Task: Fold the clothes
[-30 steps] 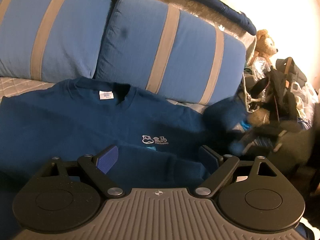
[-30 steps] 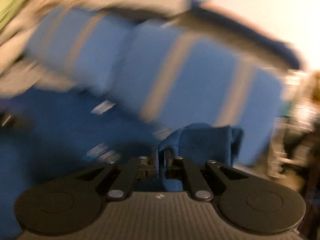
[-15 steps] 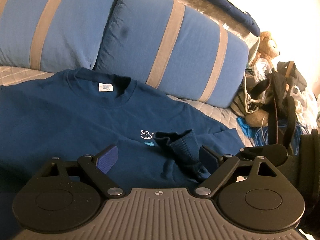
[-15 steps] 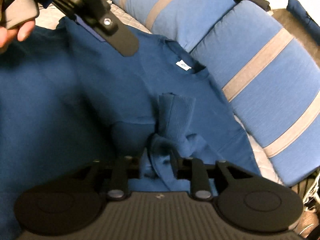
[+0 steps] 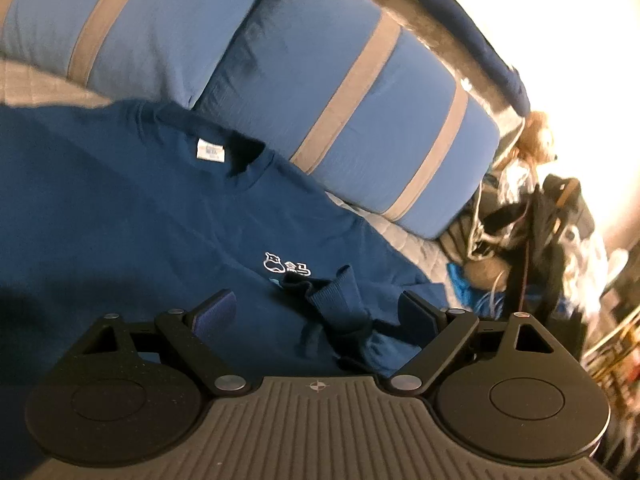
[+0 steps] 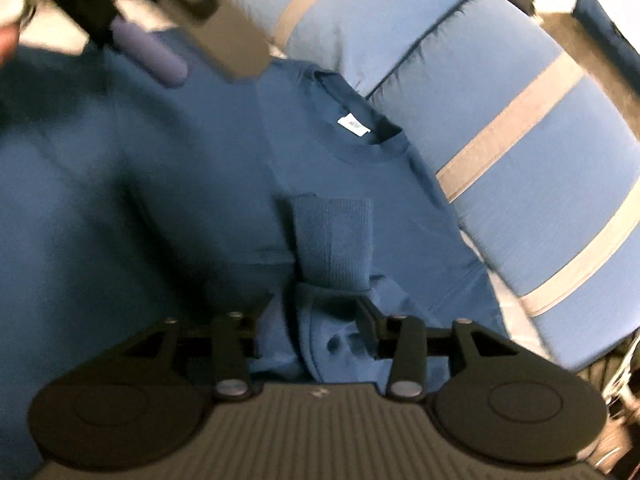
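**Sleeve let go on the blue sweatshirt**

While the dark blue sweatshirt lies spread flat on the grey quilted bed, both grippers hang over it. At the far left edge of the bed, behind the sweatshirt, the first blue pillow with grey stripes leans up. The neck of the sweatshirt, with its small white tag, points to the pillows at the back edge of the bed.

The left gripper is wide open. Its two blue pads stand far apart and hold nothing. In the right wrist view it shows as a blurry dark shape in the top left corner, above the sweatshirt.

A small white logo sits on the chest of the sweatshirt. Just beside it lies the sleeve cuff, folded in over the chest. It is ribbed and bunched up.

The right gripper is opening its jaws. The bunched sleeve is between them, just below the cuff. The cloth looks loose there, and the fingers are mostly hidden by it.

The second blue pillow leans at the back edge, to the right of the first. Past the right edge of the bed is a messy pile of bags and cords, with a teddy bear on top.
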Available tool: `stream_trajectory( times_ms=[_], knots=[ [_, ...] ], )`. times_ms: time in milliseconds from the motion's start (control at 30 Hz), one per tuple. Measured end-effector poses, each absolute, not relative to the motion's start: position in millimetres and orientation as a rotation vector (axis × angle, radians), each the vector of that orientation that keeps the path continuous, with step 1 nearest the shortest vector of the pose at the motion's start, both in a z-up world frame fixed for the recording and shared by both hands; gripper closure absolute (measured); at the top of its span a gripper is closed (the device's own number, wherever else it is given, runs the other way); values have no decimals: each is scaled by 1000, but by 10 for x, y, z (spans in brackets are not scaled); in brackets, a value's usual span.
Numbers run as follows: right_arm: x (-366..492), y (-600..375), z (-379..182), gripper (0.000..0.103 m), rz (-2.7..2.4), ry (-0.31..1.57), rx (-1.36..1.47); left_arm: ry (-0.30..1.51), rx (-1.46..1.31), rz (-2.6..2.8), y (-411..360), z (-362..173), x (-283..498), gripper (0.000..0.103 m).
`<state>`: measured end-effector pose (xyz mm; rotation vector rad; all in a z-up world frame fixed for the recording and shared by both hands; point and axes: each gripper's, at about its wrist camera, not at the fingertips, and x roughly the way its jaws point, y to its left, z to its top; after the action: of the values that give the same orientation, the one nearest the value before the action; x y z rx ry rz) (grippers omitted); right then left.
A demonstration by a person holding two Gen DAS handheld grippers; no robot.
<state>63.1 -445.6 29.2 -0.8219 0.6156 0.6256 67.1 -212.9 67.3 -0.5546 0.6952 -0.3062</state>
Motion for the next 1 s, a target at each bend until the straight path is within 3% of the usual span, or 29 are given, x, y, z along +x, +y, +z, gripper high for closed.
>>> stream_trajectory(
  times_ms=[33,100,167,600,800,1000],
  knots=[
    [615,-4444,265,52,626,612,-852,698,-579,-309,-2107,661,676,14],
    [584,-4420,211,83,625,603,-913,703,-618,-311,-2075,640,687,14],
    [570,-4416,193,95,632,594,-931,720,-648,-318,-2052,622,702,14],
    [301,-4722,627,97,669,435,-784,925,-932,-335,-2048,516,1105,14],
    [287,-4811,713,97,659,415,-711,1028,-1279,-402,-2174,49,1384,14],
    [218,-4830,659,97,647,354,-760,995,-1520,-371,-2240,-282,1520,14]
  ],
)
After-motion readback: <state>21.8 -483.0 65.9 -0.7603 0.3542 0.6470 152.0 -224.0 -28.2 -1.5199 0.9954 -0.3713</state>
